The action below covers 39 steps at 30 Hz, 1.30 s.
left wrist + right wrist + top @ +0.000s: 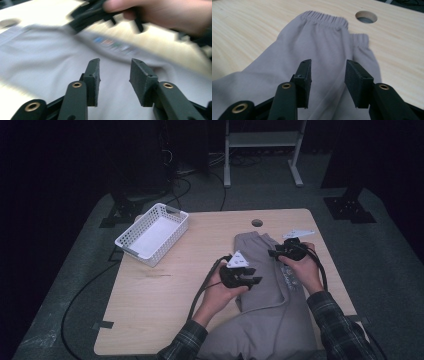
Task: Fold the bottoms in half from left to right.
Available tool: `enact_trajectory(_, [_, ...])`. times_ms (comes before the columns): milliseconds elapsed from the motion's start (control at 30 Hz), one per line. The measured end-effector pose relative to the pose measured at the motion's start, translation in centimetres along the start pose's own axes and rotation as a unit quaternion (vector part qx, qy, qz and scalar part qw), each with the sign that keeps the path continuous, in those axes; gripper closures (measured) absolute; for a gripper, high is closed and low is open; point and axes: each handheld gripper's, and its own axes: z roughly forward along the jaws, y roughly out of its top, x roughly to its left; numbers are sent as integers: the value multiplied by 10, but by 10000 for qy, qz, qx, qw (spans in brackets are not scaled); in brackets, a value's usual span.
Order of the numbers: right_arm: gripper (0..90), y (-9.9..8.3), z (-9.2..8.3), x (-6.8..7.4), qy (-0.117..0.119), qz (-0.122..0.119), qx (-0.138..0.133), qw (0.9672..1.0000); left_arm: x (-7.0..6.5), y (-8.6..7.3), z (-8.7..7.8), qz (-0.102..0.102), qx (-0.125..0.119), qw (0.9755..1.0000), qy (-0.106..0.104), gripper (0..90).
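Grey sweatpants (272,285) lie along worktop's right half — cuffs toward far edge, waist end hanging over near edge. Left tool (248,279) over garment's left side, jaws spread, nothing between. Right tool (280,252) above legs near cuffs, jaws spread, empty. White basket (152,234) at far-left corner, empty. Judgement — early: no fold made, folding or stowing all left.

Both forearms come in from the bottom of the high view, in plaid sleeves. The left hand (220,292) holds the left gripper (250,276) with its jaws pointing to the right. The right hand (305,270) holds the right gripper (275,253), its jaws pointing to the left. On both grippers the jaws stand apart, with nothing pressed between the pads.
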Motion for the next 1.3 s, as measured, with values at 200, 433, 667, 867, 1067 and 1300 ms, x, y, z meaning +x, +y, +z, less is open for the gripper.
enact_trajectory(200, [554, -16, -1, 8, -272, -9, 174, 9995, 20, -22, 7, -146, 393, 9983, 393, 595])
enact_trajectory(433, [725, -34, 1, 9, -371, 15, 341, 9987, 21, -33, 27, -135, 705, 9959, 549, 568])
enact_trajectory(667, [878, -40, -14, -8, -568, 217, 167, 9980, 19, -32, 31, -101, 717, 9956, 595, 546])
enact_trajectory(867, [888, -50, -17, -21, -594, 288, 282, 9974, 18, -28, 27, -119, 504, 9965, 654, 532])
enact_trajectory(1067, [867, -63, -12, -29, -585, 421, 290, 9970, 18, -30, 29, -27, 684, 9955, 652, 532])
enact_trajectory(1300, [656, -60, -22, -24, -658, 338, 139, 9972, 15, -35, 38, 221, 1067, 9913, 733, 533])
